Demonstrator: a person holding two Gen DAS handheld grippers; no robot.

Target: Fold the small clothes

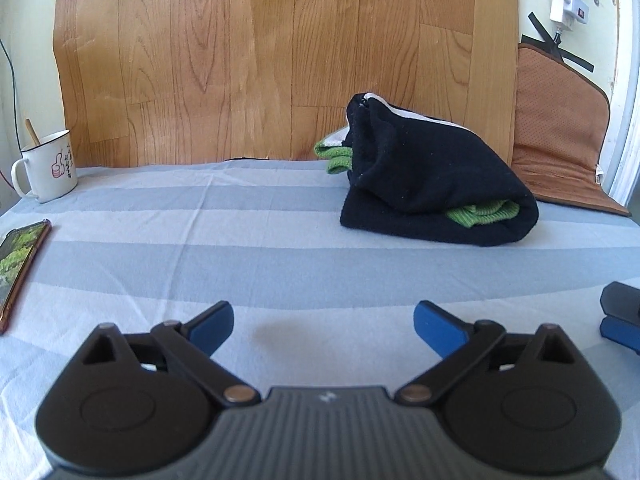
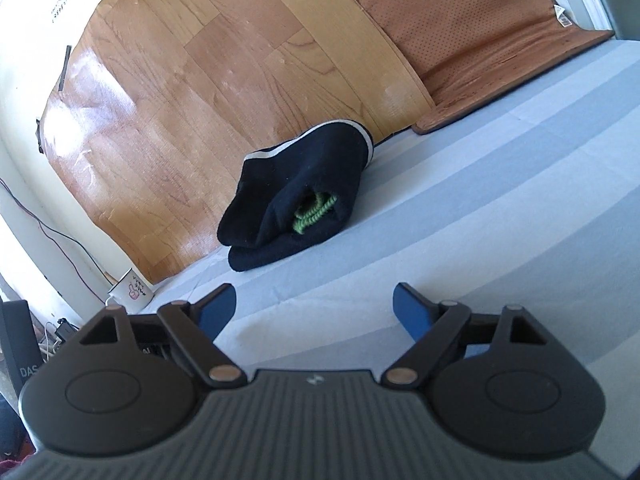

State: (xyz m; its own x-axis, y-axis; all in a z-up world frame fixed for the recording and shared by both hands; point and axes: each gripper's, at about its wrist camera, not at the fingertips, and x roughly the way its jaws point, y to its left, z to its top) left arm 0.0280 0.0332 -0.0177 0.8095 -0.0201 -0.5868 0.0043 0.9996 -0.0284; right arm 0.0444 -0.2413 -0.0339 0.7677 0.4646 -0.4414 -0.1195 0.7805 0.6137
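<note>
Phone (image 1: 22,268) at far left edge of left wrist view, flat on striped sheet (image 1: 280,240), screen up. Mug (image 1: 48,166) behind it near wall, white enamel, thumbs-up print, wooden stick inside; same mug (image 2: 130,290) at lower left in right wrist view. Wood-grain panel (image 1: 260,60) upright behind surface, dark tape strips at edges.

Left gripper (image 1: 323,326) low in centre foreground, jaws released, spread wide, nothing between blue pads (image 1: 214,326), only bare sheet below.

Black garment (image 1: 432,184) right of centre, folded into loose bundle, resting on sheet close to panel, well apart from both grippers. White trim along upper edge. Green knit piece (image 1: 484,212) tucked inside fold, showing at front opening and at rear left. Same bundle (image 2: 296,204) mid-frame in right wrist view, green visible in opening.

Brown perforated mat (image 1: 560,140) at right, leaning against wall, lower part bent onto sheet. Power strip (image 1: 568,8) above on wall.

Right gripper (image 2: 315,306) at far right, jaws released, wide, empty; only its tip (image 1: 622,316) visible from left wrist view.
</note>
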